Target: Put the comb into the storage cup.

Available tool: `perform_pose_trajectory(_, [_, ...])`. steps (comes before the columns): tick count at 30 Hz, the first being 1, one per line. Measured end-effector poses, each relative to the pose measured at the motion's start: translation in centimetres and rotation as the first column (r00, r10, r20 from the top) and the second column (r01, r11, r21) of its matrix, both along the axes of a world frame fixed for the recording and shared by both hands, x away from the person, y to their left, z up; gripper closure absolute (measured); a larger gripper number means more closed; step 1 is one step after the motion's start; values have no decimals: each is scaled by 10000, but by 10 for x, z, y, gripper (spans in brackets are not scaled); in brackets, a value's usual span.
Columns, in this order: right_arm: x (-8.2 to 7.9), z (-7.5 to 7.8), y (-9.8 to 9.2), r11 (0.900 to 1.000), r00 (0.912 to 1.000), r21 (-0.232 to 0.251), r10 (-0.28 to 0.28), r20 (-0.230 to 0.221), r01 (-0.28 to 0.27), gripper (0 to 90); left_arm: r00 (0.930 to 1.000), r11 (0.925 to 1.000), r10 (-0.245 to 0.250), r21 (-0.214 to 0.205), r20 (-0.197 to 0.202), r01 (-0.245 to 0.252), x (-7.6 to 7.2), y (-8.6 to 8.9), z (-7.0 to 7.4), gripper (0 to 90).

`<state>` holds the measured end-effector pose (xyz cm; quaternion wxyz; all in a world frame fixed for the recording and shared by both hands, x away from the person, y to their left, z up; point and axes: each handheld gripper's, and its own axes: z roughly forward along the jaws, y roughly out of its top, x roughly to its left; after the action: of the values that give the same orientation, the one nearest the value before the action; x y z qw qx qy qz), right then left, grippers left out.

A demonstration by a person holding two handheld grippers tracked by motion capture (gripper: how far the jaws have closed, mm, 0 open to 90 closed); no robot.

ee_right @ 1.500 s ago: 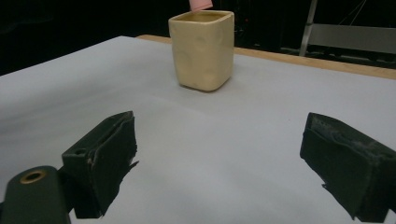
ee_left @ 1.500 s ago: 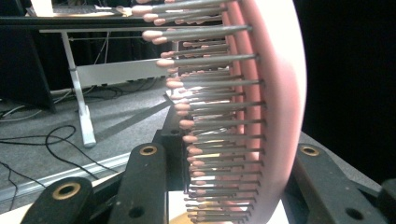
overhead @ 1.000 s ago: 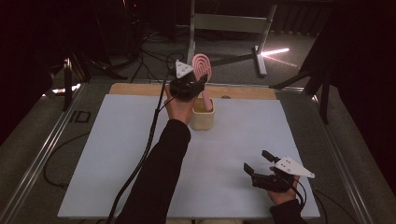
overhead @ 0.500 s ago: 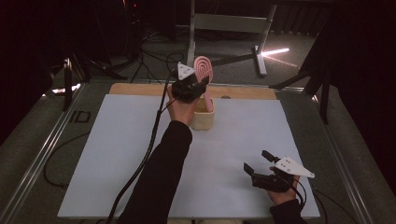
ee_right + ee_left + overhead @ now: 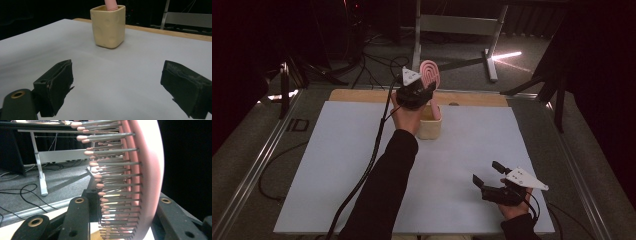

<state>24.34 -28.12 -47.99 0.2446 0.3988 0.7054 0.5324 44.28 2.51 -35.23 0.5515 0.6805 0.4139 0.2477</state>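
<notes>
Pink bristled plastic hairbrush (image 5: pixel 430 75) (just one) stands in one cream ceramic cup (image 5: pixel 430 125), left gripper (image 5: pixel 416 91) clamping it; right gripper (image 5: pixel 498 179) gapes empty over the bench (image 5: pixel 337 165).

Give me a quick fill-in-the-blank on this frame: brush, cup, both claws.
1. The left claw is shut on the pink ____.
2. The hairbrush has its handle down inside the cream ____.
3. The right claw has its jaws ____, with nothing between them.
4. The cup stands on the ____ table sheet.

Missing words: hairbrush; cup; open; white
</notes>
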Motion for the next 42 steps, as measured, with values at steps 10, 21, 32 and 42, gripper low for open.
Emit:
perform_pose_trajectory(10, [0,0,0,10000,10000,-1,3,-8,-3,107,10000,10000,26,1,-13,-26,0,0,0,640])
perform_pose_trajectory(21, [0,0,0,10000,10000,-4,1,25,-1,107,9999,9998,135,118,42,-136,-1,-2,0,640])
perform_pose_trajectory(32, [0,0,0,10000,10000,-24,21,14,-20,107,9997,9997,121,229,-195,-117,0,-3,-8,640])
perform_pose_trajectory(42, [0,0,0,10000,10000,-38,9,13,-9,106,9991,9996,145,230,-389,-136,1,-2,-14,640])
